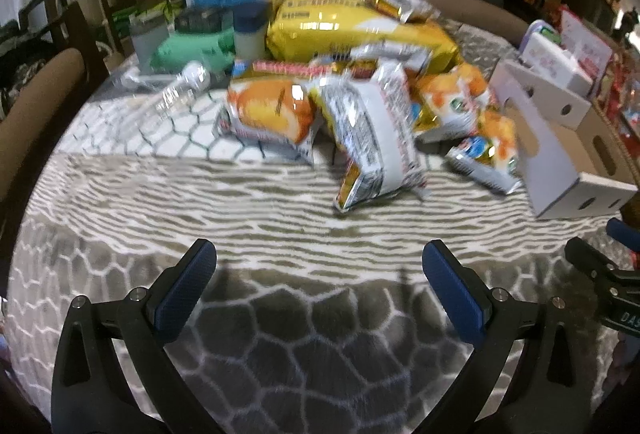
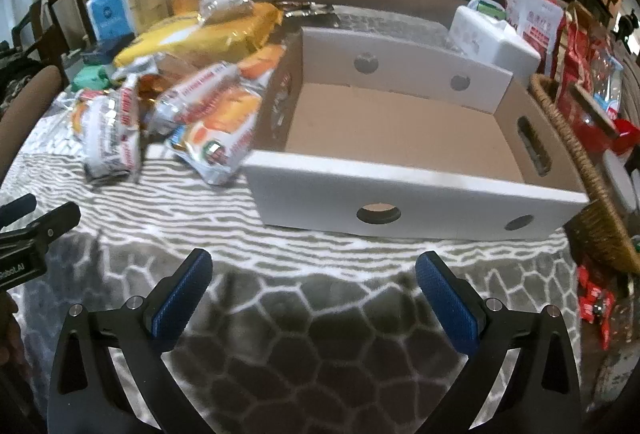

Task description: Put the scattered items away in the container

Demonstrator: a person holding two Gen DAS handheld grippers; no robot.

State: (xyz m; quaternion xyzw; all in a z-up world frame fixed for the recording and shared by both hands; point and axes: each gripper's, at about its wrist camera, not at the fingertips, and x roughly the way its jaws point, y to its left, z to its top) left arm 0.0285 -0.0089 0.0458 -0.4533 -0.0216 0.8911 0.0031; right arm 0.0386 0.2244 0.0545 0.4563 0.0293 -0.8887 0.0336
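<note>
Left gripper [image 1: 320,254] jaws wide, empty | right gripper [image 2: 315,264] jaws wide, empty

To the left of your cardboard box [image 2: 416,190] the snack packets [image 2: 216,138] lie heaped against its left wall, with the large bag [image 2: 200,38] behind them. A wicker basket [image 2: 600,218] stands touching the box's right side.

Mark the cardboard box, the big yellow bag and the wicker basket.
Box [image 2: 416,190]: right wrist view, white front wall.
Yellow bag [image 1: 320,30]: left wrist view, middle of its face.
Basket [image 2: 600,222]: right wrist view, woven side.
</note>
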